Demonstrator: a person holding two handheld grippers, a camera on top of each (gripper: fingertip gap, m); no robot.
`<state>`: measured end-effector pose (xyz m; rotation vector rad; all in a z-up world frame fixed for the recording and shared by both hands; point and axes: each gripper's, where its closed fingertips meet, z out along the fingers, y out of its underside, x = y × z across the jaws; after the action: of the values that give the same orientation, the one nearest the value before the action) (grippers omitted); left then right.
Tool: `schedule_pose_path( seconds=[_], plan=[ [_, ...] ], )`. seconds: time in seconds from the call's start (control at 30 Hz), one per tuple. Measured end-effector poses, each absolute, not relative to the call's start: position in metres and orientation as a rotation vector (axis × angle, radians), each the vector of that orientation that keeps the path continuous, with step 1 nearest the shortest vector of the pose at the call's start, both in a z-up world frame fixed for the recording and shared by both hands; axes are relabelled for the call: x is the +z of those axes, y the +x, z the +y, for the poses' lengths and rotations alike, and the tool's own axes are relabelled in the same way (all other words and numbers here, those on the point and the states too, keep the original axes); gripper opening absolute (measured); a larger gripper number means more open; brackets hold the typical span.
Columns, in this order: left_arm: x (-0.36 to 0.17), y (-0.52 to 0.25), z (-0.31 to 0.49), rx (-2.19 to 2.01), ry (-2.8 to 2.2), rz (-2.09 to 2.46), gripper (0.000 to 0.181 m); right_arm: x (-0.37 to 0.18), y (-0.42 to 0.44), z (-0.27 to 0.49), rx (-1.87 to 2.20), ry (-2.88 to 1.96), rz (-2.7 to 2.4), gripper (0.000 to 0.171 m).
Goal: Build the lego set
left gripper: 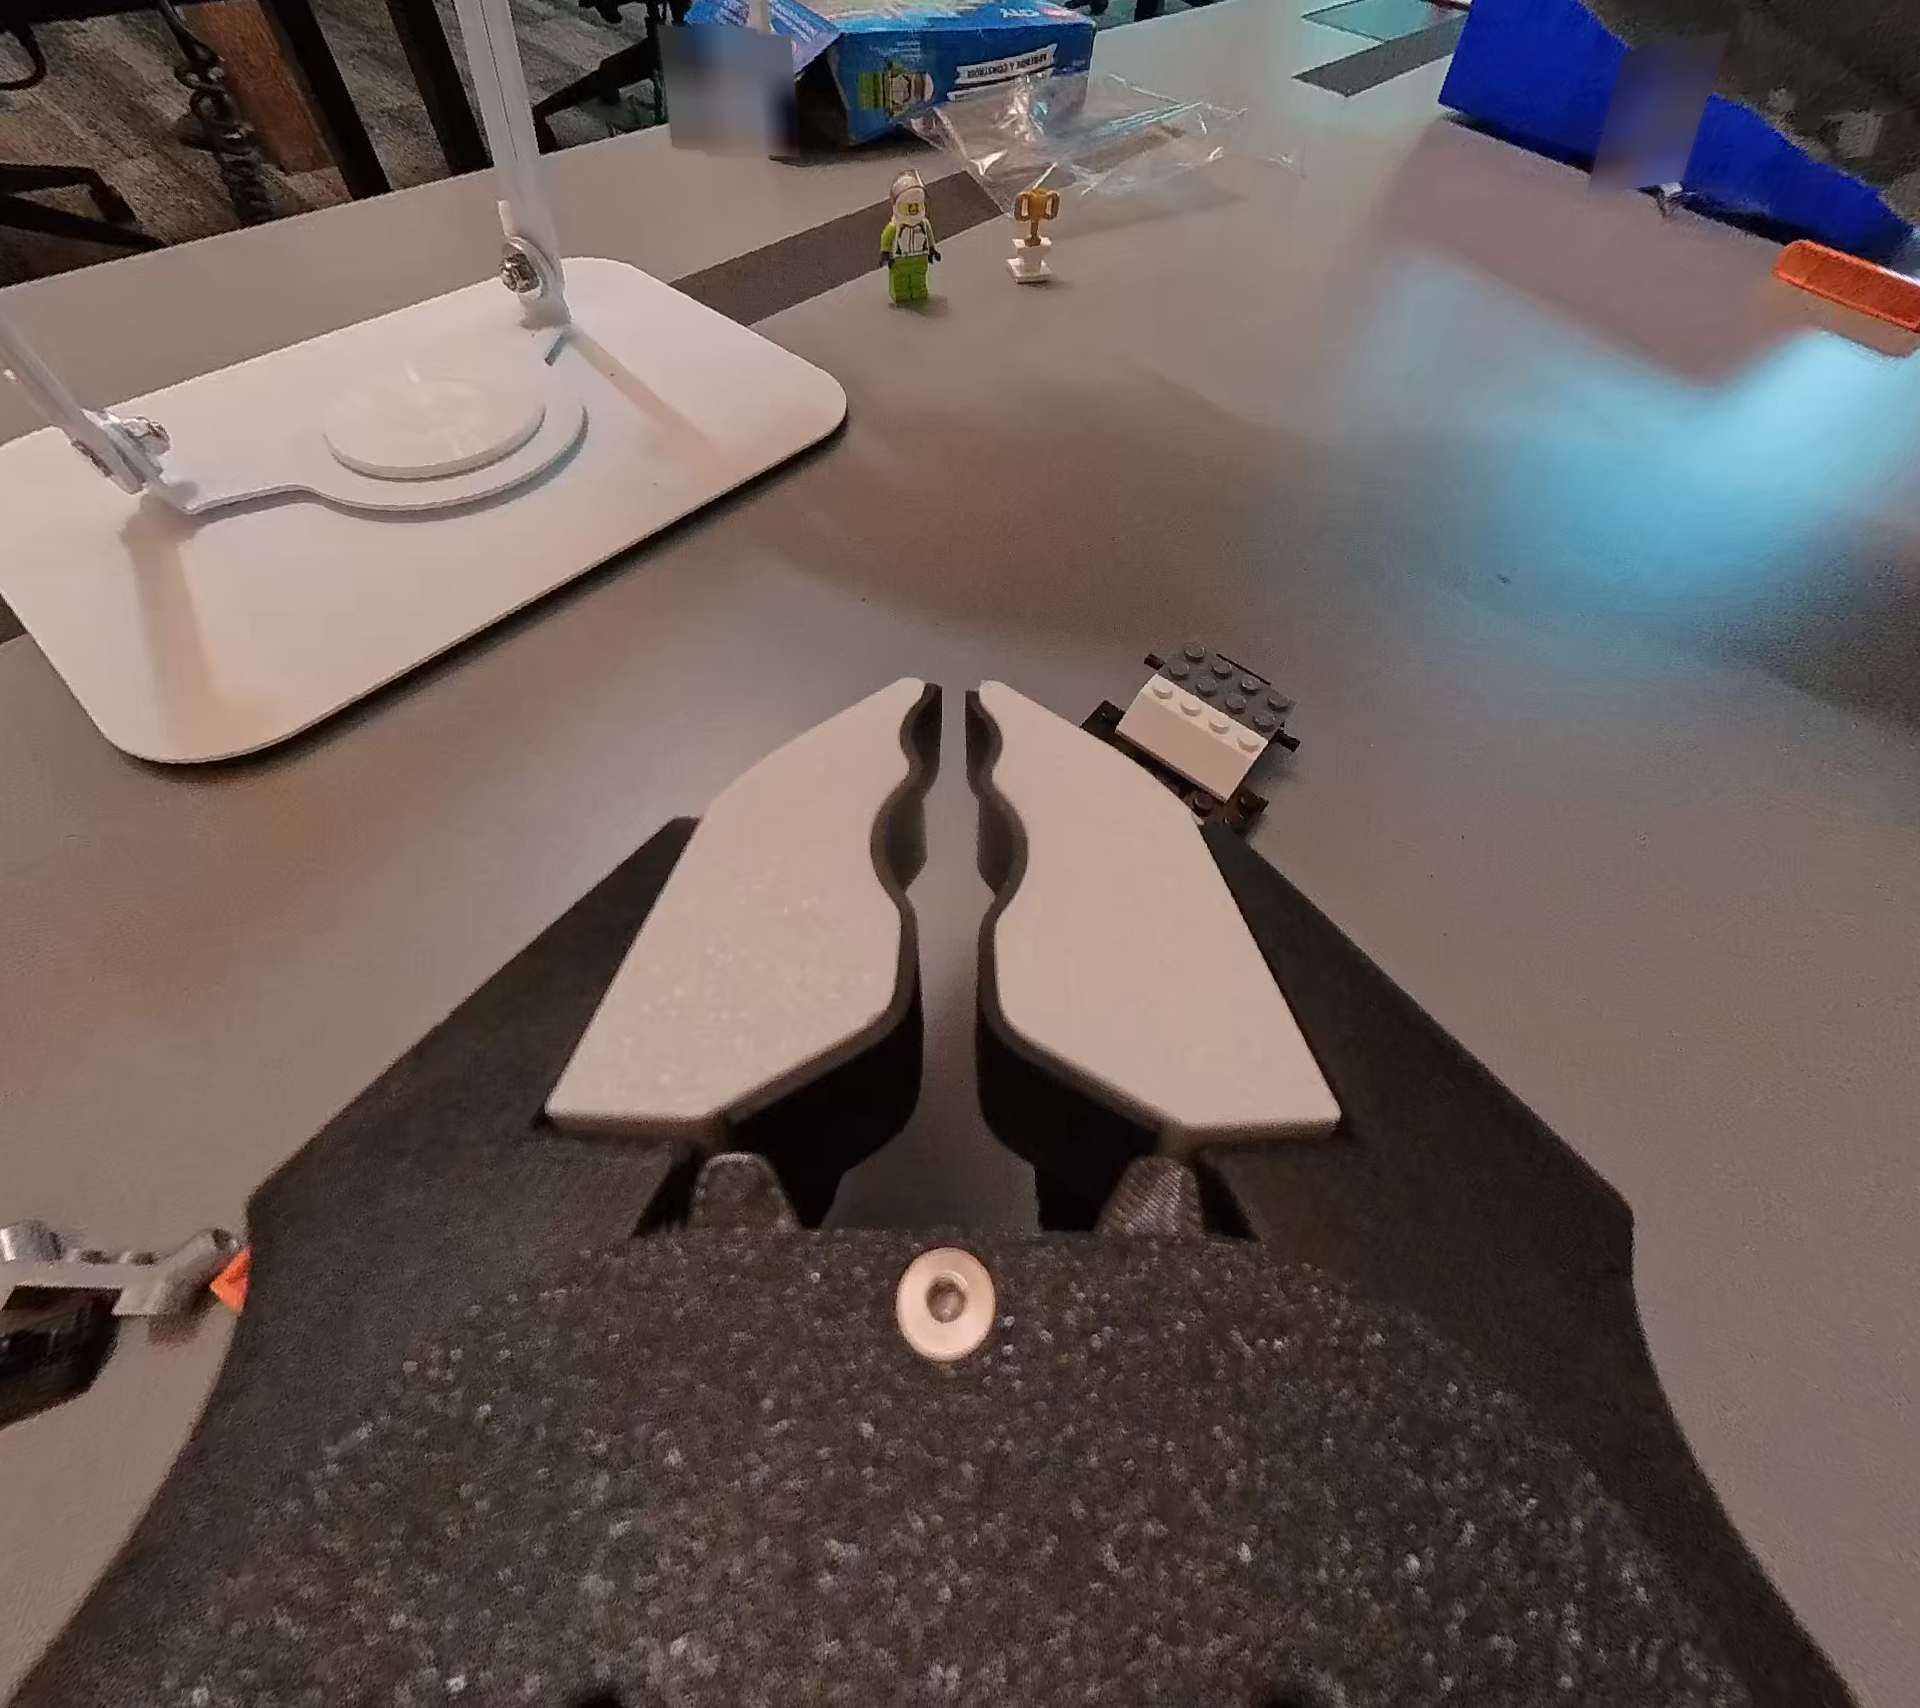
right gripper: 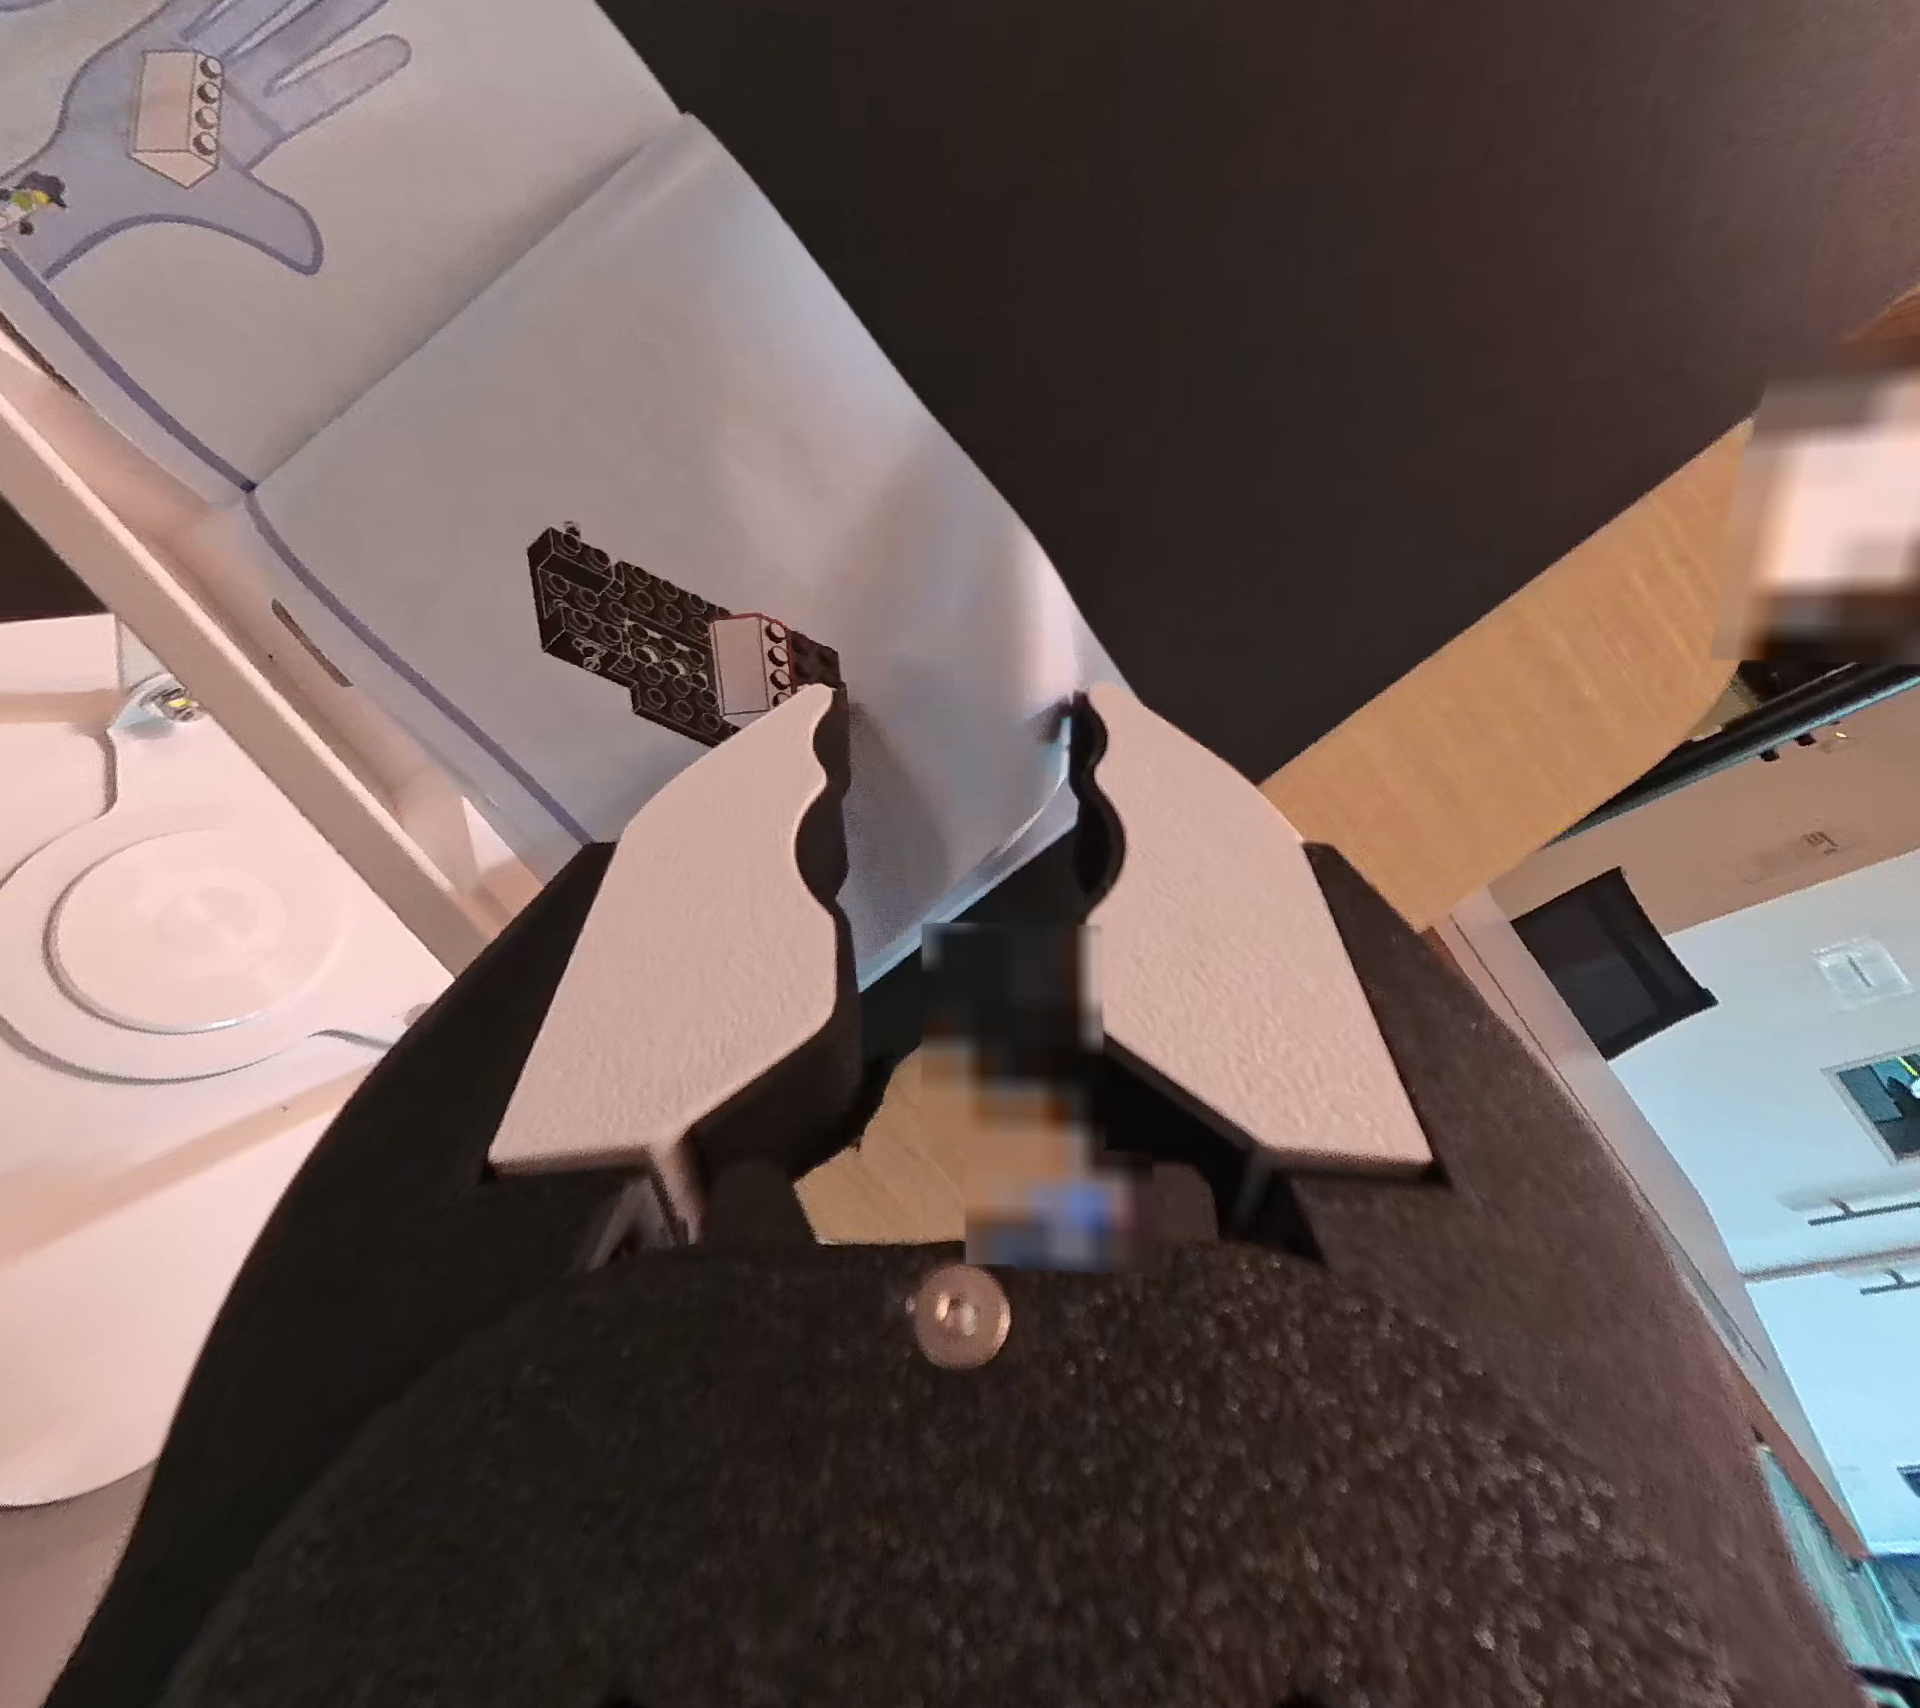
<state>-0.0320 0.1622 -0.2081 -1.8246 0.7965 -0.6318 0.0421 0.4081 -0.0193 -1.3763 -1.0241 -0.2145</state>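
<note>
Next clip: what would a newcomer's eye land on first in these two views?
In the left wrist view, the nearly shut left gripper fills the foreground, with a small grey-and-white lego assembly just right of its tips and a green minifigure standing farther back. In the right wrist view, the open right gripper faces the pale blue instruction booklet.

Print runs along the blue box (left gripper: 935, 37) at twelve o'clock on the surface (left gripper: 1143, 432); the booklet (right gripper: 644, 453) shows only drawings.
</note>
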Motion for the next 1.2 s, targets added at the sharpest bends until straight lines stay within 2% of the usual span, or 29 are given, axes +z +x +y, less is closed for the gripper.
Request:
schedule_pose_path(
  seconds=[0.17,0.47,0.63,0.83,0.97,1.2],
  plan=[
    [-0.208,-0.032,0.162,-0.636,-1.827,0.793,0.004,-0.020,0.041,0.404,-0.274,-1.326,-1.033,0.035],
    [-0.209,-0.030,0.161,-0.605,-1.816,0.807,0.004,-0.022,0.041,0.381,-0.474,-1.123,-1.026,0.011],
    [-0.201,-0.027,0.165,-0.601,-1.794,0.800,0.005,-0.016,0.038,0.362,-0.492,-1.028,-1.013,0.010],
    [-0.114,-0.027,0.204,-0.700,-1.683,0.723,0.018,-0.020,0.020,0.339,-0.492,-0.919,-1.070,0.010],
    [-0.043,-0.028,0.248,-1.008,-1.668,0.510,0.028,-0.025,0.004,0.330,-0.502,-0.867,-1.130,0.009],
    [-0.025,-0.024,0.318,-1.312,-1.771,0.266,0.036,-0.034,-0.015,0.322,-0.562,-0.783,-1.210,0.010]
  ],
)
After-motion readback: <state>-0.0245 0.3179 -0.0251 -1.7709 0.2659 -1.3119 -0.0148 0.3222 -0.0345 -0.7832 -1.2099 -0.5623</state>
